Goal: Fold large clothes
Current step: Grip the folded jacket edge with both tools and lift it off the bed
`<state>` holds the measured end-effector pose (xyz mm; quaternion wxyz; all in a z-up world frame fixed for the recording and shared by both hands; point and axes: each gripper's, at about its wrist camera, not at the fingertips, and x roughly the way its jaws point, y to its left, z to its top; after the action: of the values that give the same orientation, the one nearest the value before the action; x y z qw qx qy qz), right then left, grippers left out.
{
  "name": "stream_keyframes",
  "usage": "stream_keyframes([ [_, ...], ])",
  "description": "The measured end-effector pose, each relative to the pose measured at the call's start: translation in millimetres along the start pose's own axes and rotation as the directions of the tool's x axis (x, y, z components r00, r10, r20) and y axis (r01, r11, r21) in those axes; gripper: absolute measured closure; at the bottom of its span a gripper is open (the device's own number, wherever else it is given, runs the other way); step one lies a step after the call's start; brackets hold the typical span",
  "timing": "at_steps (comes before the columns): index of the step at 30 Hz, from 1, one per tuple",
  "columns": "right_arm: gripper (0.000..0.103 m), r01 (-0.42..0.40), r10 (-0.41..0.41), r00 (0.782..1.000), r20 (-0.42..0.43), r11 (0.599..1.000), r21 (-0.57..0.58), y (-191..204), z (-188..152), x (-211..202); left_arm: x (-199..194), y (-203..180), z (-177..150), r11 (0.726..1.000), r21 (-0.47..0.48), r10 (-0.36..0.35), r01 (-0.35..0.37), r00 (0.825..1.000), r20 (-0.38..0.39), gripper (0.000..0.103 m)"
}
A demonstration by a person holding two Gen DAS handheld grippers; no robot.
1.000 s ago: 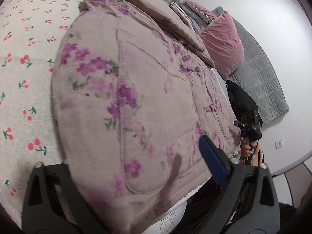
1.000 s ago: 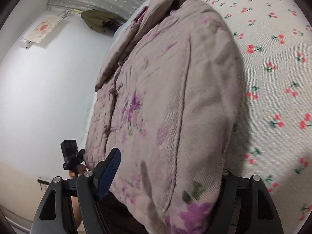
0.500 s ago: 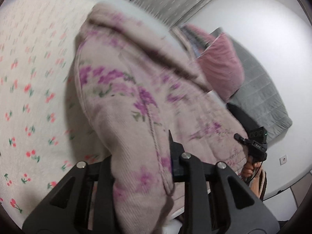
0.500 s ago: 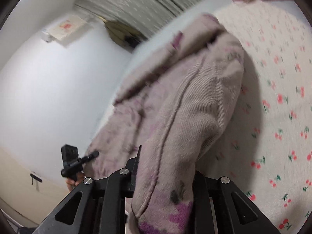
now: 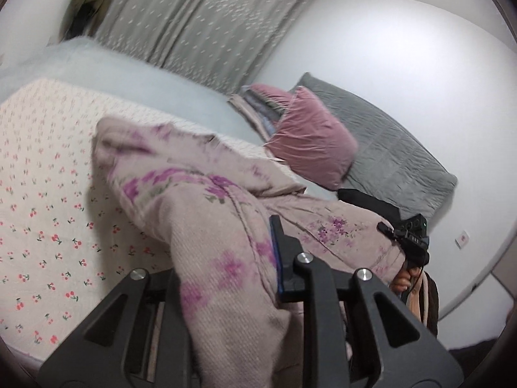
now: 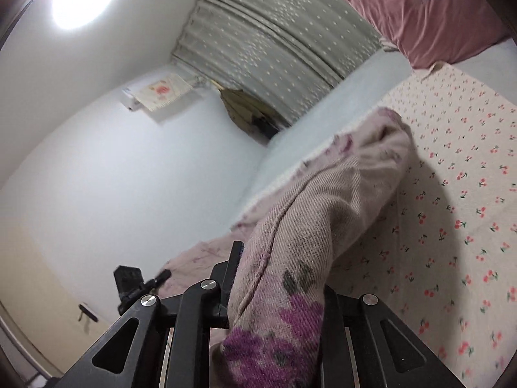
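Left gripper (image 5: pixel 226 278): jaws just closed, now pinched on the hem of the floral quilted jacket (image 5: pixel 206 213). The left finger is mostly buried behind the fabric; only the blue pad edge of the right finger (image 5: pixel 277 258) is seen pressed against the cloth. The jacket is lifted off the cherry-print bedspread (image 5: pixel 48 220) at the gripped edge and is draped ahead of the gripper; its far end is motion-blurred, so collar and sleeves cannot be told apart.

Right gripper (image 6: pixel 278 294): jaws also just closed, clamped on another part of the same hem. The right finger is hidden by a thick fold with a purple flower print; the left finger (image 6: pixel 234 268) is seen edge-on, touching the cloth. The garment runs ahead and slightly right of this gripper, far end resting on the bedspread.

Each gripper is partly seen from the other camera: the right one is at the far right of the left view, half covered by jacket fabric, with a bit of the person's hand (image 5: pixel 407 278) below it; the left one is a dark, cut-off shape at lower left of the right view, jaw state unreadable there.

Beyond the jacket: pink velvet cushion (image 5: pixel 311 142), grey quilted pillow (image 5: pixel 397 161), a dark item between them that cannot be identified, grey dotted curtain (image 5: pixel 206 22). A ceiling light is blown out at the upper left of the right view.
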<state>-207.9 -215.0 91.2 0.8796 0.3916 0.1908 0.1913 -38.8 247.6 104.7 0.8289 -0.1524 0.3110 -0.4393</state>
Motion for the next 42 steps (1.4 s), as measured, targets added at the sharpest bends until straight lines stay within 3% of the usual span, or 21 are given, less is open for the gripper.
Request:
stream_keyframes([
  [7, 0.084, -0.019, 0.021, 0.999, 0.029, 0.998, -0.055, 44.4, -4.9, -55.3, -38.4, -21.9, -19.9, 0.997, 0.054, -0.055, 0.055, 0.998, -0.015, 0.080],
  [10, 0.084, 0.010, -0.010, 1.000, 0.014, 1.000, -0.025, 43.8, 2.0, -50.8, -35.8, -3.6, -15.3, 1.000, -0.005, -0.025, 0.025, 1.000, -0.012, 0.079],
  [14, 0.084, 0.054, -0.054, 0.998, 0.014, 0.998, 0.035, 22.2, 20.6, -20.5, -13.3, 44.8, 7.1, 0.986, -0.166, -0.004, 0.009, 0.999, 0.032, 0.078],
  [19, 0.084, 0.117, -0.126, 0.988, 0.086, 0.988, 0.105, -11.3, 60.9, 18.9, 20.8, 89.3, 40.6, 0.963, -0.268, 0.011, 0.014, 0.996, 0.091, 0.074],
  [21, 0.083, 0.148, -0.164, 0.980, 0.114, 0.979, 0.141, -28.4, 78.9, 34.6, 36.1, 102.1, 49.5, 0.957, -0.289, 0.038, -0.009, 0.995, 0.096, 0.073],
  [24, 0.083, 0.194, -0.216, 0.969, 0.123, 0.967, 0.167, -51.0, 95.3, 57.7, 79.3, 126.7, 57.2, 0.949, -0.300, 0.124, -0.099, 0.990, 0.065, 0.071],
  [29, 0.078, 0.338, -0.355, 0.933, 0.066, 0.923, 0.185, -104.9, 96.0, 101.0, 133.3, 156.6, 41.0, 0.925, -0.304, 0.230, -0.226, 0.973, -0.023, 0.059],
  [31, 0.071, 0.406, -0.417, 0.909, 0.029, 0.898, 0.171, -119.7, 95.8, 114.0, 143.4, 154.8, 43.7, 0.927, -0.252, 0.272, -0.277, 0.961, -0.054, 0.054],
  [35, 0.056, 0.453, -0.458, 0.889, 0.012, 0.883, 0.121, -129.4, 98.3, 129.6, 157.1, 141.3, 43.4, 0.941, -0.116, 0.314, -0.318, 0.948, -0.048, 0.031],
  [37, 0.047, 0.449, -0.452, 0.892, -0.001, 0.885, 0.120, -131.7, 101.3, 135.2, 162.5, 136.7, 42.7, 0.941, -0.074, 0.328, -0.331, 0.944, -0.042, 0.025],
  [39, 0.039, 0.406, -0.413, 0.911, 0.004, 0.897, 0.172, -138.3, 105.6, 136.2, 166.6, 136.5, 44.6, 0.940, -0.061, 0.334, -0.335, 0.942, -0.033, 0.023],
  [42, 0.034, 0.290, -0.321, 0.946, 0.049, 0.905, 0.312, -149.7, 109.2, 124.7, 160.7, 146.9, 50.5, 0.946, -0.150, 0.290, -0.289, 0.957, -0.016, 0.023],
])
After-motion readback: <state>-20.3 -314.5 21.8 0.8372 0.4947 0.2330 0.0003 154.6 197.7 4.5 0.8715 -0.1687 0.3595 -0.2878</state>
